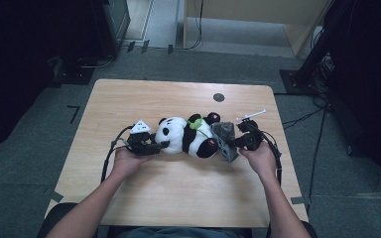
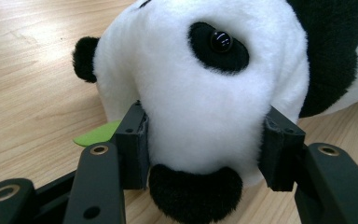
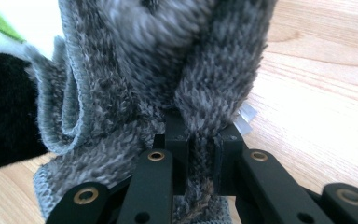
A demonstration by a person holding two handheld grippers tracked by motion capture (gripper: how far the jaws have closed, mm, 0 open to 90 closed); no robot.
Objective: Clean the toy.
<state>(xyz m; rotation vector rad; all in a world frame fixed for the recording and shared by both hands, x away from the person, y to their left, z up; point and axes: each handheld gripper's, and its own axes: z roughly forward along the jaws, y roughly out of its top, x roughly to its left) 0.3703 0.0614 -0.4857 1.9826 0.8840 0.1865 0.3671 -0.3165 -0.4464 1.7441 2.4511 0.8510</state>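
Grey knit cloth [image 3: 168, 70] is pinched between the right gripper's [image 3: 199, 140] jaws at centre right of the high view, likely to pull it over the one panda [image 1: 186, 135] lying mid-table [image 1: 178, 198]. The left gripper [image 2: 205, 144] clamps the panda's snout, steadying it. One cloth, two grippers.

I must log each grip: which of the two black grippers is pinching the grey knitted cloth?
The right gripper: its jaws are shut on a fold of the grey knitted cloth. The left gripper instead clasps the head of the black-and-white plush panda.
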